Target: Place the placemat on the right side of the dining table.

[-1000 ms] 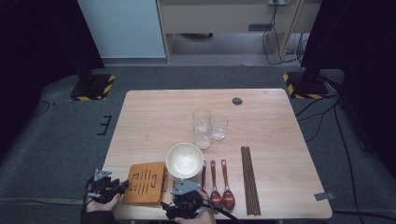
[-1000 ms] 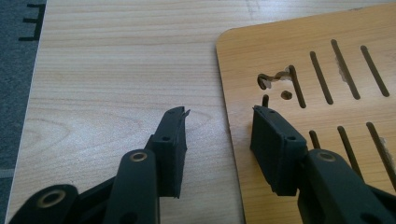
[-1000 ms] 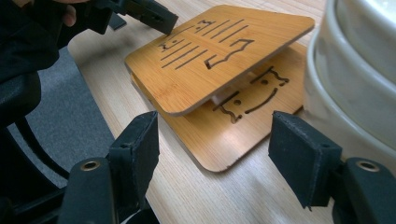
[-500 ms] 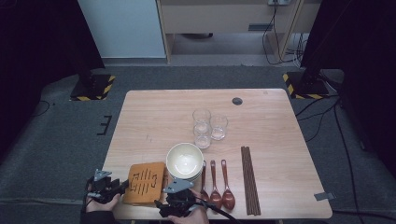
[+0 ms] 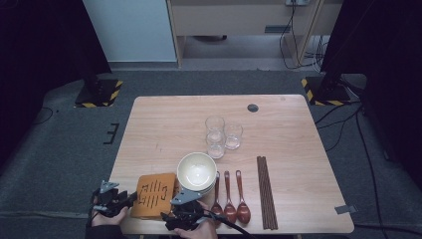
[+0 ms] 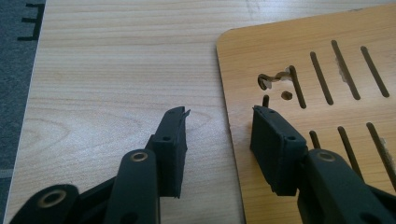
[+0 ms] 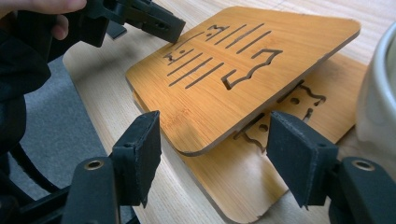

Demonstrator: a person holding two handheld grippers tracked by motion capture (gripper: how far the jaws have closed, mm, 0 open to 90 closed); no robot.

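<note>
between the spread right gripper point(image 7: 212, 154) jaws, tilted top bamboo mat point(image 7: 243, 70), left gripper point(image 6: 219, 140) spread astride its edge

Two slotted bamboo mats point(image 7: 243, 60) stacked at the table's near edge, upper one tilted.

Two bamboo coasters point(image 7: 243, 70), stacked white bowls point(image 5: 197, 170), three glasses point(image 5: 215, 124), three wooden spoons point(image 5: 230, 196), chopsticks point(image 5: 265, 191)

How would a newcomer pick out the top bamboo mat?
On the table's near left edge, beside the white bowl, two slotted bamboo mats lie stacked. The top mat is the tilted one, raised off the lower mat, which lies flat.
</note>
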